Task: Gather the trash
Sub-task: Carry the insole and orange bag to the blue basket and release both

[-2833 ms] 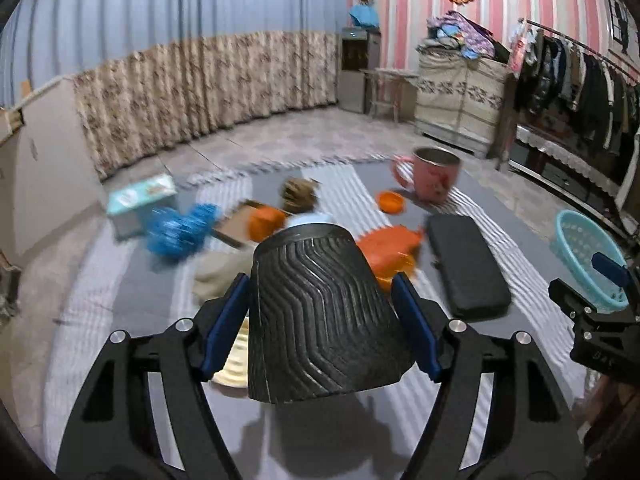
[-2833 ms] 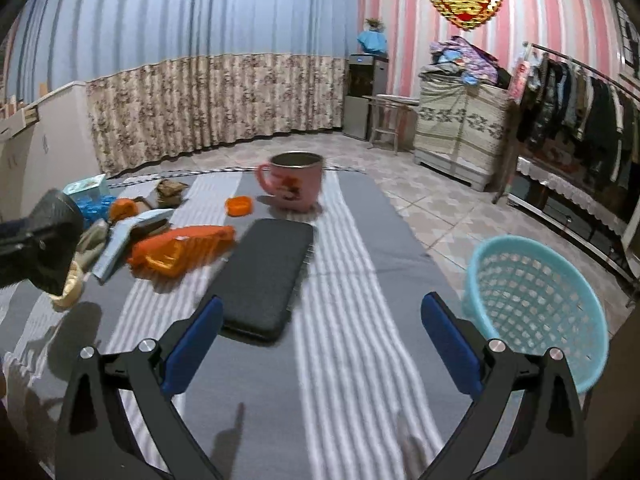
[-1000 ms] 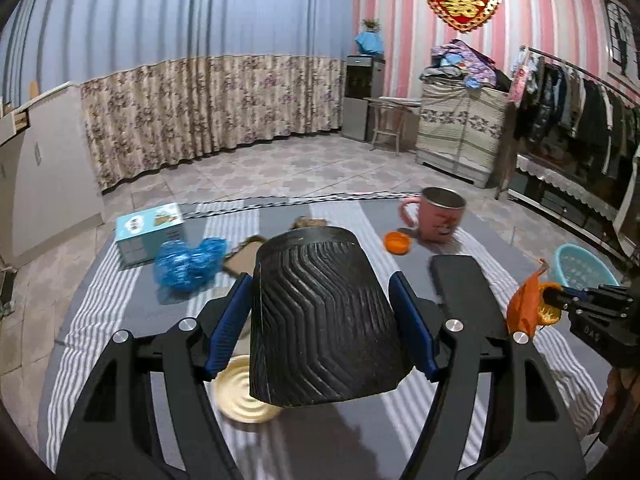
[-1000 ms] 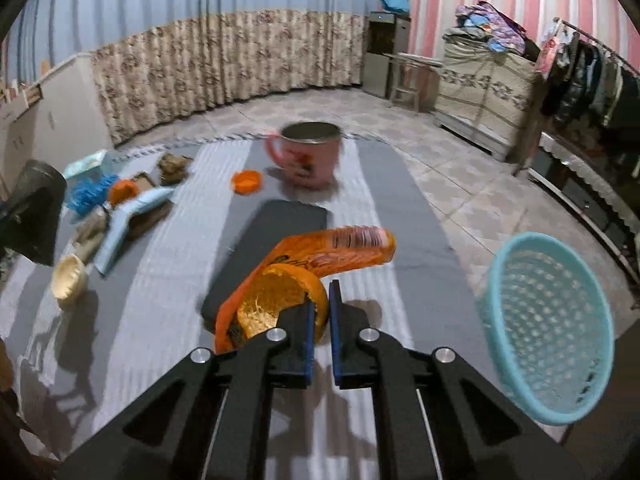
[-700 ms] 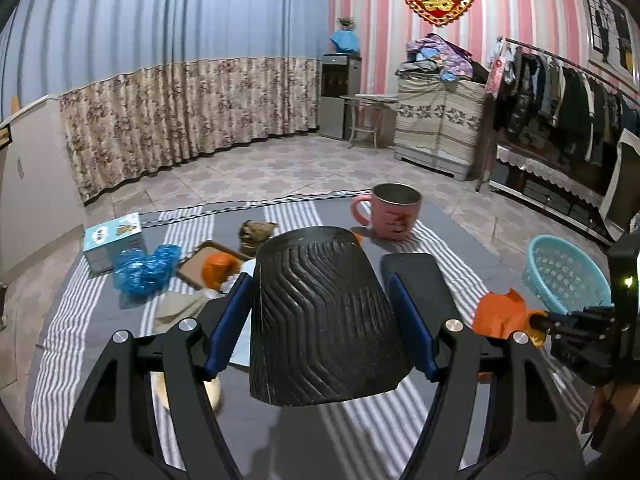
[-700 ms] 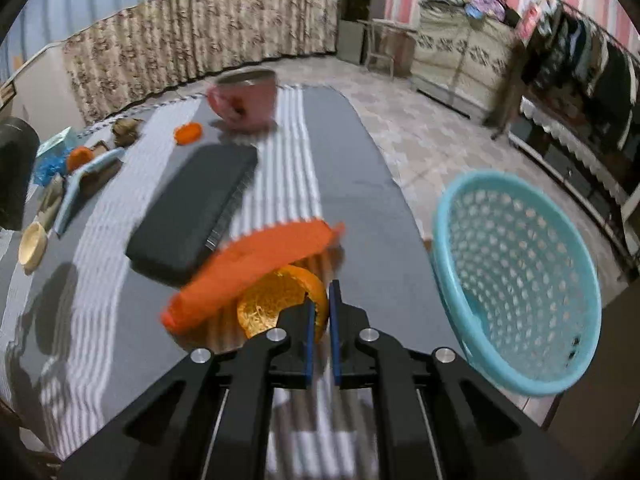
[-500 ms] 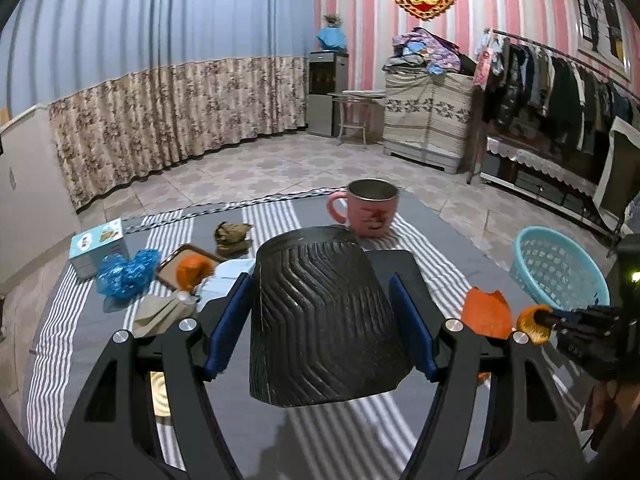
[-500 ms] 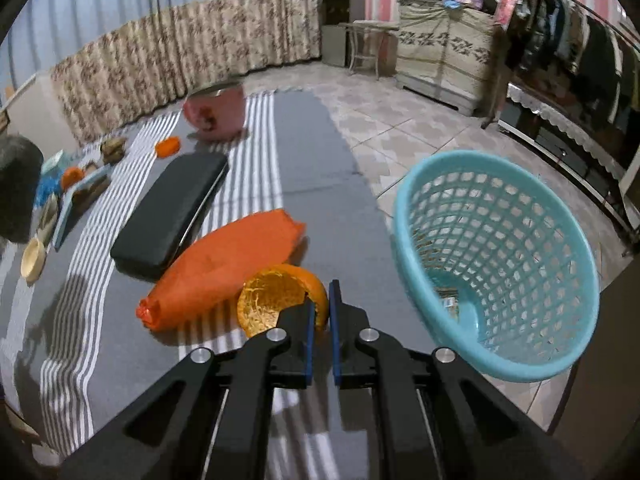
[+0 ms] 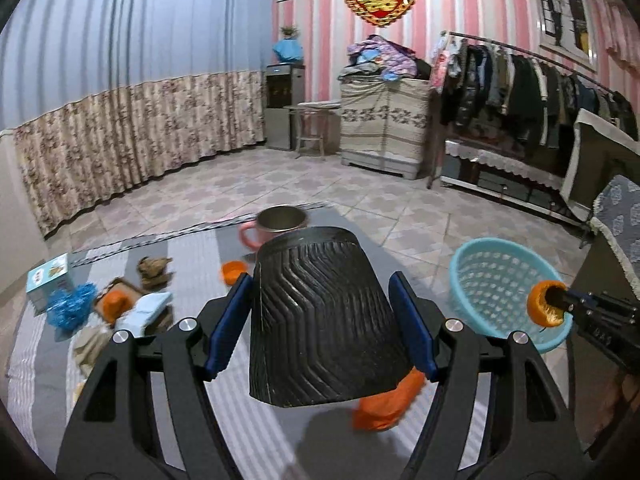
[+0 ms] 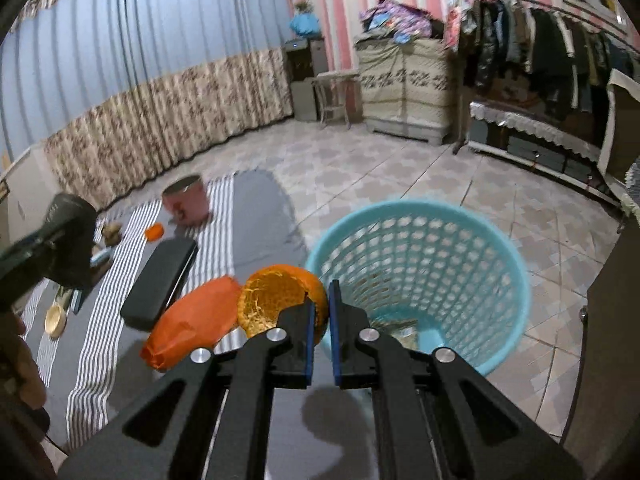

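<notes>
My left gripper [image 9: 322, 320] is shut on a black ribbed cup [image 9: 320, 316], held upside down above the striped grey cloth [image 9: 192, 276]. My right gripper [image 10: 321, 304] is shut on an orange peel [image 10: 276, 296], held at the near rim of the light blue basket [image 10: 424, 276]; peel and basket also show in the left wrist view, the peel [image 9: 542, 310] and the basket [image 9: 500, 288]. An orange bag [image 10: 192, 320] lies on the cloth beside the basket. Some scraps lie in the basket's bottom.
On the cloth are a pink mug [image 10: 186, 200], a black case [image 10: 160, 280], an orange lid [image 10: 154, 232], a blue crumpled wrapper [image 9: 70, 306], a small box [image 9: 48, 280] and other bits. A clothes rack [image 9: 540, 88] and cabinet stand behind.
My right gripper took hold of the orange peel, carried it right to the basket's rim, and the orange bag dropped onto the cloth. My left gripper turned right, still holding the cup.
</notes>
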`<state>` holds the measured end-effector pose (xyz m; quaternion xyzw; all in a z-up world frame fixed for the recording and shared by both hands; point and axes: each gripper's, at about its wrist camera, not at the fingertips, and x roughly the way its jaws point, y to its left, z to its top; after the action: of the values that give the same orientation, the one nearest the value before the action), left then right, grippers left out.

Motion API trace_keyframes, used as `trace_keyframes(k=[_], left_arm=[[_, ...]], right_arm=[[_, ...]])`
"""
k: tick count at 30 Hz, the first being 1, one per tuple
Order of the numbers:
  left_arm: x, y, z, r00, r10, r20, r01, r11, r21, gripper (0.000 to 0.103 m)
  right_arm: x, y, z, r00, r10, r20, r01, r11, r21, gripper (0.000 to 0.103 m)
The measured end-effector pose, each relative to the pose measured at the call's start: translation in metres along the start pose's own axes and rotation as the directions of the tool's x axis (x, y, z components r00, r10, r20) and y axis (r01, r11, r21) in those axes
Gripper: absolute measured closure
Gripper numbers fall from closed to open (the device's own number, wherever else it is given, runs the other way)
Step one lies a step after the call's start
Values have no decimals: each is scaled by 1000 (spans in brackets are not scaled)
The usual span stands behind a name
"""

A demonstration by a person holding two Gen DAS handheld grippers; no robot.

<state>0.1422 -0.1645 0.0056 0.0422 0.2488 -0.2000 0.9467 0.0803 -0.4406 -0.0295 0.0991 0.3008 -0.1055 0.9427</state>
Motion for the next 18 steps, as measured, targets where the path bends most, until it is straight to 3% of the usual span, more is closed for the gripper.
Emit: trace_keyframes(k=[8,18], left_arm=[[13,-68,2,995,-103,0,102,992,80,35],[32,-129,20,981,-194,5,193,977,92,35]], right_arm=[[-13,-52,10,997,-61,50,57,996,68,96],[-9,-97,13,992,-108,70,99,987,123,96]])
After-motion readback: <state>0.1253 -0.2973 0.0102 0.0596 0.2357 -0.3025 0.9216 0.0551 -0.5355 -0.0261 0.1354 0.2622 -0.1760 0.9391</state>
